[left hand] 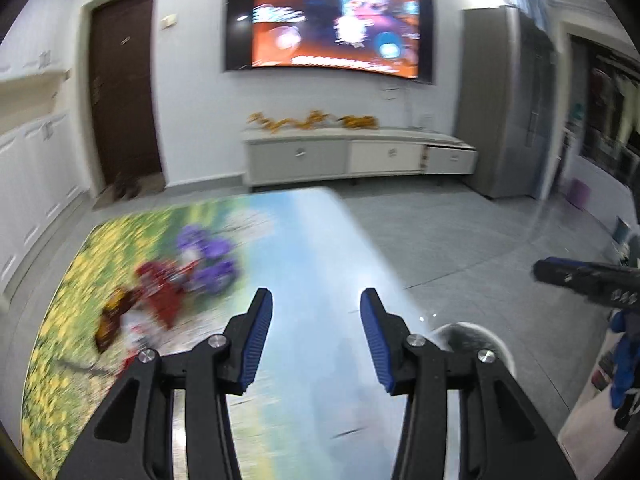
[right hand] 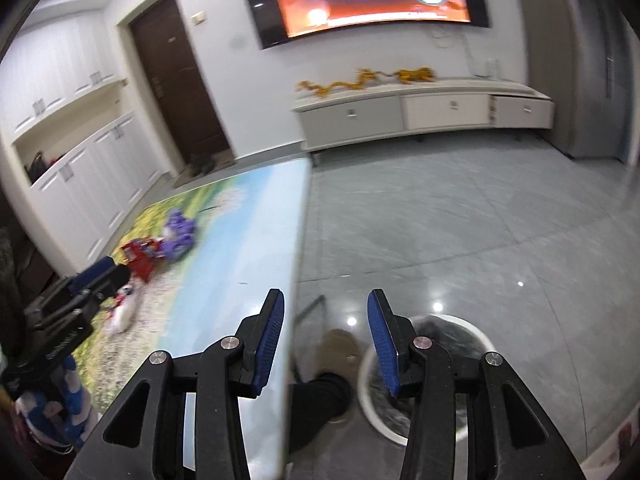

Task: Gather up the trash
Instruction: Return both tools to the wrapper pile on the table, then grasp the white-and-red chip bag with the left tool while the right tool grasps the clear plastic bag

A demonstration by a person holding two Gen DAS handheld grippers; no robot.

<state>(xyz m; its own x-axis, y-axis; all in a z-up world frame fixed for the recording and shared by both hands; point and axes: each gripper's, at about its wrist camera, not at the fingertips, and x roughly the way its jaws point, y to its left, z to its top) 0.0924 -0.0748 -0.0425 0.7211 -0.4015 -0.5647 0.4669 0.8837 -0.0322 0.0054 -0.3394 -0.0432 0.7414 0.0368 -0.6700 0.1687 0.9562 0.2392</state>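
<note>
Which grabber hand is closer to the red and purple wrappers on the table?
Left. The left gripper hangs open over the table beside the wrappers; the right gripper is past the edge, above the trash bin.

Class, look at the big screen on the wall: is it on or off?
On. The screen glows with a bright orange and purple picture, seen in both views.

Worktop with wrappers, bin on the floor at its right edge.

A cluster of wrappers [left hand: 176, 284] lies on the left part of the worktop [left hand: 304, 248]. The bin [right hand: 424, 376] stands on the floor [right hand: 460, 220], just beside the worktop's right edge, with a foot [right hand: 340, 350] between the two. Beyond the worktop, a cabinet [left hand: 360, 156] is set against the far wall under a screen [left hand: 332, 16]; a door [left hand: 124, 88] is seen left of it.
</note>
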